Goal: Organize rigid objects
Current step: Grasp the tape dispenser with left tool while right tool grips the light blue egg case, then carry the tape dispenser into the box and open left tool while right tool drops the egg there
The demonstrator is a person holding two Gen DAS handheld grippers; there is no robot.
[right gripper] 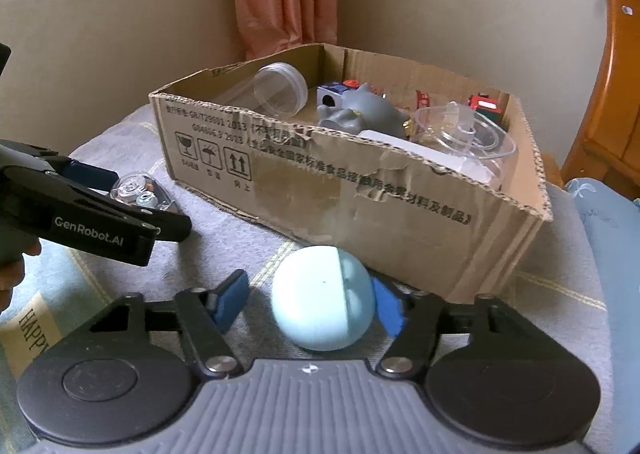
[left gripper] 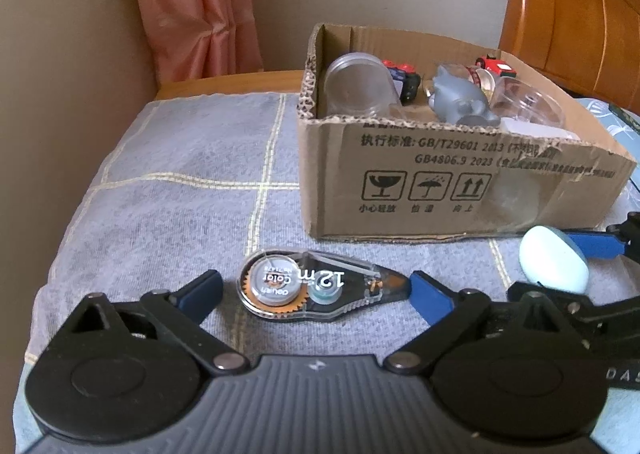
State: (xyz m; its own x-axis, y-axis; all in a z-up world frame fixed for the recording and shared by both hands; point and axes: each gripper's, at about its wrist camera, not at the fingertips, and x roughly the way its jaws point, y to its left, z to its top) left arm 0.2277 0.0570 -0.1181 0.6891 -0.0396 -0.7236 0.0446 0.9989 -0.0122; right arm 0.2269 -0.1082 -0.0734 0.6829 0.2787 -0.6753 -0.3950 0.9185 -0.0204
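A clear correction-tape dispenser [left gripper: 312, 286] lies on the grey checked cloth [left gripper: 180, 174] between the open fingers of my left gripper [left gripper: 316, 290]; the right pad touches its tip, the left pad stands apart. It also shows in the right wrist view [right gripper: 140, 192]. A pale blue egg-shaped case [right gripper: 324, 298] lies between the open fingers of my right gripper [right gripper: 312, 304], its right side against the right pad. The case also shows in the left wrist view [left gripper: 554, 258]. A cardboard box [left gripper: 440, 190] stands just behind both.
The box [right gripper: 360, 190] holds a clear jar [right gripper: 280, 90], a grey figurine [right gripper: 360, 112], toy cars [right gripper: 486, 104] and a clear plastic dish [right gripper: 464, 134]. A wooden headboard [left gripper: 572, 10] rises at the right, a pink curtain [left gripper: 200, 10] and walls behind.
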